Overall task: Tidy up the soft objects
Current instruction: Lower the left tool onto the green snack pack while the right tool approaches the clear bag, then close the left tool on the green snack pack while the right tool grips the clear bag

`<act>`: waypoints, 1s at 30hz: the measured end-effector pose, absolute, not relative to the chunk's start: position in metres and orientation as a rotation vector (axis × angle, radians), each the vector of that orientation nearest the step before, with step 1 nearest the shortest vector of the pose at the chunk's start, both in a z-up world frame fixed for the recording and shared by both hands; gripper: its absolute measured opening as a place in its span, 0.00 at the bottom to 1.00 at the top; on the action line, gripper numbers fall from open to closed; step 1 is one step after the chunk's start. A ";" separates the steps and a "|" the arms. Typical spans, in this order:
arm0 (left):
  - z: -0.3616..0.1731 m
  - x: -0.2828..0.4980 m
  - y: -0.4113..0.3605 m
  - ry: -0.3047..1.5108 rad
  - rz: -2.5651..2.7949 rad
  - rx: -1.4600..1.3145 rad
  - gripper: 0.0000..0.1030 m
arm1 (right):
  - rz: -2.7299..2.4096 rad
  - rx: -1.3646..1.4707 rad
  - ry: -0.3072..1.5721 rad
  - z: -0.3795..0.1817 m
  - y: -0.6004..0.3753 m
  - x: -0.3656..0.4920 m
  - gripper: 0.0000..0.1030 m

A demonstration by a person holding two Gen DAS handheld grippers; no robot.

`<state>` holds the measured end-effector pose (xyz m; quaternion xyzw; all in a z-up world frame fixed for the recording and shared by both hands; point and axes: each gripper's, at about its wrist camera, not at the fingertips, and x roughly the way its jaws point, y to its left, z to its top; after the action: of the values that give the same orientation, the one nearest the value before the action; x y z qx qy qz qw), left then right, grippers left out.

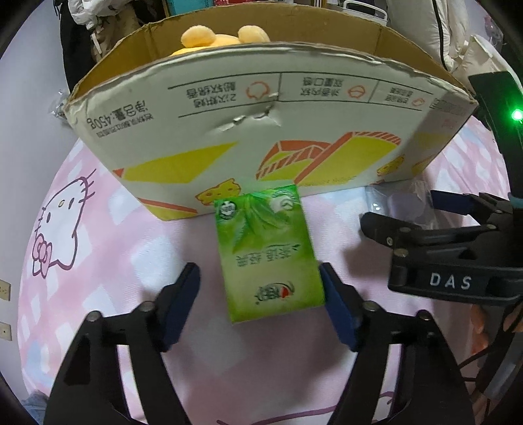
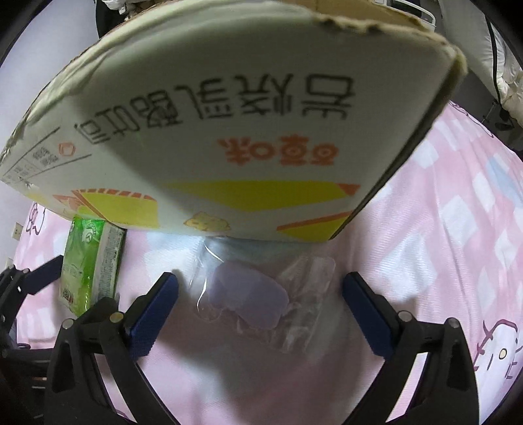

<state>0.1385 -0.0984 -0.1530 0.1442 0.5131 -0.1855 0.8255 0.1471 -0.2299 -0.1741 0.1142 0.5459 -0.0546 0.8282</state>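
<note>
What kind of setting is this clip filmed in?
Probably a bedroom: the work surface looks like a bed with a pink cartoon-cat sheet, white bedding or clothing is piled behind, and a plush toy sits in the cardboard box.

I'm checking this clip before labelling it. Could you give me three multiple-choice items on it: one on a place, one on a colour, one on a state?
1. Where is the plush toy?
A. inside the cardboard box
B. on the sheet
C. in a gripper

2. What colour is the tissue pack?
A. blue
B. green
C. red

3. How do the left gripper jaws stand?
A. shut on the pack
B. shut on nothing
C. open, either side of the pack

Answers: 1 A, its yellow ears show over the box rim; 2 B, its wrapper is green; 3 C, a gap shows beside the left jaw.
</note>
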 end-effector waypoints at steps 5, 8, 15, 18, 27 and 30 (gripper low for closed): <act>-0.160 0.135 -0.091 1.114 -0.398 0.276 0.54 | -0.139 0.213 1.177 -0.175 -0.231 0.148 0.94; -0.161 0.134 -0.080 1.122 -0.372 0.239 0.54 | -0.157 0.213 1.182 -0.175 -0.225 0.149 0.87; -0.161 0.131 -0.071 1.129 -0.348 0.234 0.54 | -0.145 0.198 1.173 -0.170 -0.226 0.145 0.76; -0.159 0.132 -0.073 1.130 -0.351 0.223 0.54 | -0.132 0.189 1.170 -0.168 -0.224 0.135 0.75; -0.153 0.137 -0.066 1.113 -0.343 0.196 0.53 | -0.074 0.266 1.137 -0.151 -0.228 0.111 0.74; -0.151 0.138 -0.064 1.110 -0.337 0.200 0.53 | -0.065 0.266 1.110 -0.146 -0.222 0.107 0.74</act>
<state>0.1376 -0.0642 -0.1506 0.0944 0.5237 -0.1588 0.8317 0.1072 -0.2224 -0.1456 0.1260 0.5251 -0.0309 0.8411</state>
